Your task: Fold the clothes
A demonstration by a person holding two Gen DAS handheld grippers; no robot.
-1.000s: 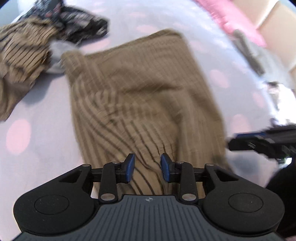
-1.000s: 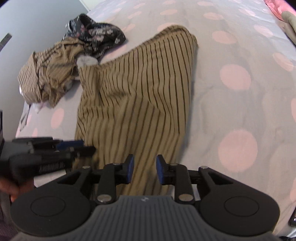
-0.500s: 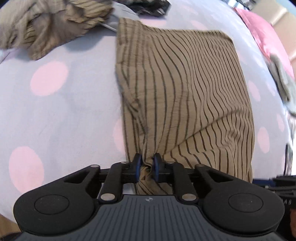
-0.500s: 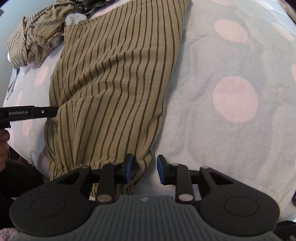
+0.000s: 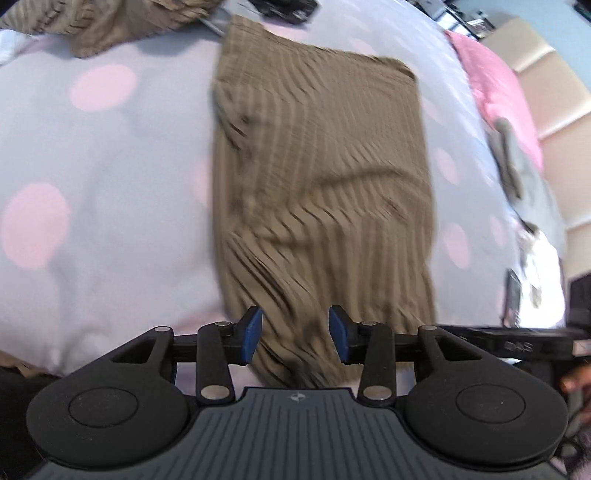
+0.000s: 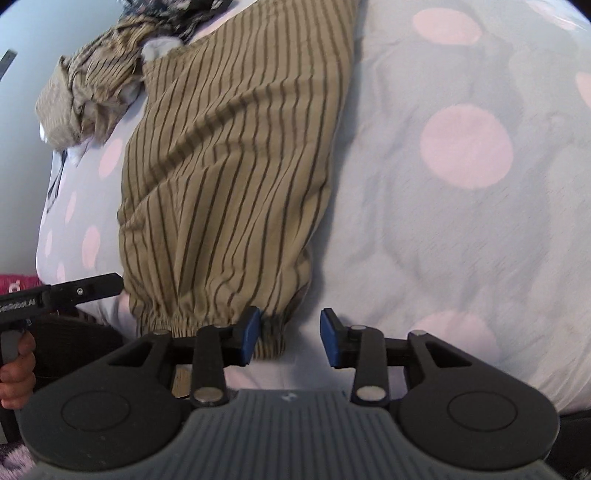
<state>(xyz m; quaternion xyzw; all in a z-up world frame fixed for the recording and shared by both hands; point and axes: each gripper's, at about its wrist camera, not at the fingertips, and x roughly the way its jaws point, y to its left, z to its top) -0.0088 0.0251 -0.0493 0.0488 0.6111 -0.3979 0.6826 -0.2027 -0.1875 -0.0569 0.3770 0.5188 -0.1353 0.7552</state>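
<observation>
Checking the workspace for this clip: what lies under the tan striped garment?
The tan striped garment lies flat on the grey bedsheet with pink dots, which shows on both sides of it. Anything directly beneath the cloth is covered and cannot be seen.

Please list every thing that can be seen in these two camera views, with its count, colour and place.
striped garment: one, tan with dark stripes, flat on the bed, elastic hem nearest the tools
bedspread: one, pale lilac-grey with pink dots, under everything
crumpled striped garment: one, tan with dark stripes, far left of the flat one
dark floral cloth: one, black with pale print, far end, beside the crumpled garment
pink pillow: one, pink, far right edge of the bed
grey item: one, grey, near the pillow; blurred
left tool: one, black with blue pads, open over the hem
right tool: one, black with blue pads, open at the hem corner
</observation>
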